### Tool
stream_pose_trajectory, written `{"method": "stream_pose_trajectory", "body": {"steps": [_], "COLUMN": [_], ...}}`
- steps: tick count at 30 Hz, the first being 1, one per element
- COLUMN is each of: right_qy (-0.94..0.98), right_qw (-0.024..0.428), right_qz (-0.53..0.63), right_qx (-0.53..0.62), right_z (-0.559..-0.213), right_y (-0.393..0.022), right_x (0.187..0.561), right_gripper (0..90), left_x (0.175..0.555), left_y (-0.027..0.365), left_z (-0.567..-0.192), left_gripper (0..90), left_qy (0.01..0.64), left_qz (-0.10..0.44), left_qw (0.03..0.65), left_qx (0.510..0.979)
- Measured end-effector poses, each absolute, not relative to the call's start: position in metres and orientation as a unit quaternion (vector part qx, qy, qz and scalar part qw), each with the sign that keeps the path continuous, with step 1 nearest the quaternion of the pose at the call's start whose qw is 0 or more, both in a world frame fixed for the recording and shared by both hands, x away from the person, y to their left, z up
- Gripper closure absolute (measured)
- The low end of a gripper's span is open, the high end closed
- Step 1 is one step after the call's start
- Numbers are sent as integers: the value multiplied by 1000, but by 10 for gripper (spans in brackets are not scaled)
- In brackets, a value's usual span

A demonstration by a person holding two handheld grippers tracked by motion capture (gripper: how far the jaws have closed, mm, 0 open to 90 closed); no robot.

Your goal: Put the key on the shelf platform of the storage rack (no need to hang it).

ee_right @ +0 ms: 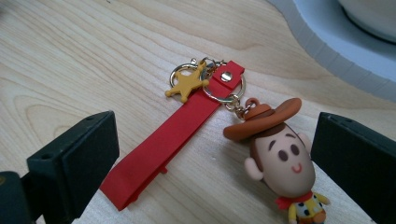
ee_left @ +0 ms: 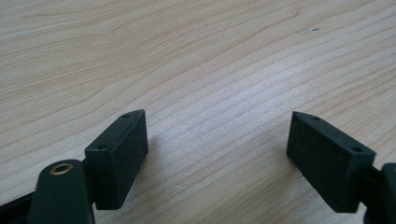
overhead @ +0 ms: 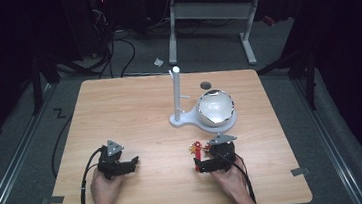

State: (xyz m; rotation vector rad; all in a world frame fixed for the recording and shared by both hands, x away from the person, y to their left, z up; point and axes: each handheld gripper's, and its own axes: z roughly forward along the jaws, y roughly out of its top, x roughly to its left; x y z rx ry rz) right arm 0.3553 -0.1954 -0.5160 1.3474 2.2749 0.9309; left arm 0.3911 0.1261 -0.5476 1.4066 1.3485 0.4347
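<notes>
A keychain lies flat on the wooden table (overhead: 134, 111): a small cowboy figure (ee_right: 280, 161) with a brown hat, a red strap (ee_right: 163, 149) and a yellow star charm (ee_right: 186, 84) joined by metal rings. My right gripper (ee_right: 212, 135) is open, its jaws standing wide to either side of the keychain without touching it. In the high view the keychain (overhead: 197, 149) sits just ahead of the right gripper (overhead: 200, 160). My left gripper (overhead: 134, 164) rests at the front left, open over bare wood (ee_left: 217, 121).
A white stand (overhead: 180, 118) with an upright pole (overhead: 177, 90) and a shiny round bowl (overhead: 216, 108) stands just beyond the keychain; its base edge (ee_right: 327, 42) is close to the right gripper. A small dark disc (overhead: 206, 85) lies farther back.
</notes>
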Motion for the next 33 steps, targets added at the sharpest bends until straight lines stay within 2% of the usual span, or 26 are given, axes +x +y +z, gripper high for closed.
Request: {"method": "stream_pose_trajectory", "body": {"steps": [7,10,16,21,33], "right_qy": [808,811,808,812,820], "right_qw": [162,155,161,156,153], "right_qz": [302,298,308,325,331], "right_qx": [479,480,475,459,441], "right_z": [-524,-527,-524,-523,-521], "right_y": [-193,-193,-198,-201,-203], "right_x": [365,367,364,362,363], "right_gripper": [6,30,230,451,462], "left_x": [391,391,391,391,391], "left_y": [126,126,126,126,126], "left_z": [-548,-548,-548,-548,-548], "left_gripper": [210,209,209,209,209], "left_qy": [567,567,567,567,567], "left_qz": [183,183,183,183,183], "left_qw": [542,542,542,542,542], "left_qx": [593,592,592,593,593]}}
